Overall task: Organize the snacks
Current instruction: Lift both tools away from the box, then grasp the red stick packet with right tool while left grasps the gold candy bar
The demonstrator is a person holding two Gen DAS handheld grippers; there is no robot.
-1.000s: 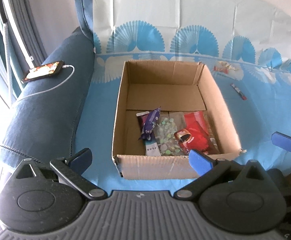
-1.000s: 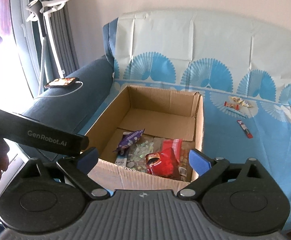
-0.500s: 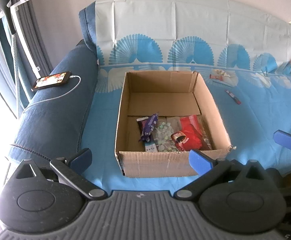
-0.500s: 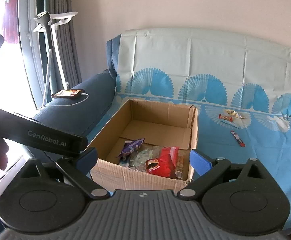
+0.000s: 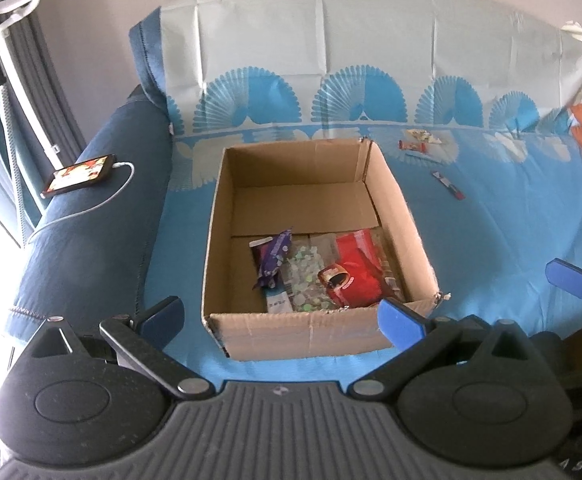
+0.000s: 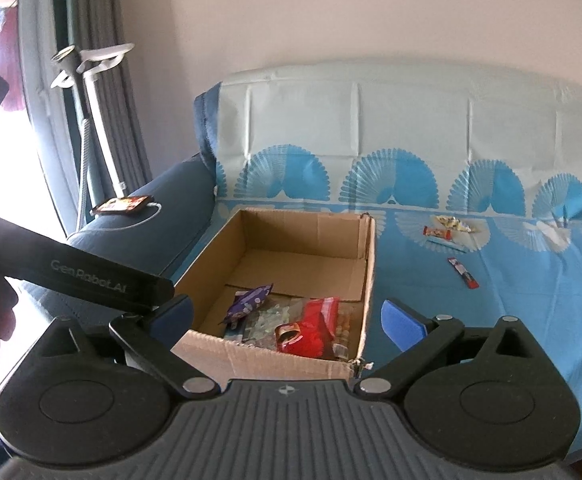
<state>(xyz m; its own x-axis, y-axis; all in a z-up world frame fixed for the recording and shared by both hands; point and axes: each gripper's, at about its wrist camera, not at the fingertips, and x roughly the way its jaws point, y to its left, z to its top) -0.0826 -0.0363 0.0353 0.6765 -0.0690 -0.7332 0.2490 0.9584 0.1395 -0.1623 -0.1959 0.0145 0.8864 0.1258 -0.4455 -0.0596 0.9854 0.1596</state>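
Both claws spread wide and empty, held near side of the cardboard box [image 5: 315, 240] on the sofa.
Left claw [image 5: 281, 316], right claw [image 6: 287, 320]. Purple packet [image 5: 275, 258], clear bag [image 5: 307, 276], red pouch [image 5: 355, 276] lie in box's near half; small wrappers [image 6: 449, 228] and a red stick [image 6: 463, 274] on the blue cover, far right.

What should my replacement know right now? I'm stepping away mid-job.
Left gripper: open, empty, near the box's front.
Right gripper: open, empty, likewise.
Box sits on the sofa cover.
Done: purple pack, clear candy bag and red pack lie in the box, at its near end.
Left: red stick and small wrappers lie on the cover, right of the box.
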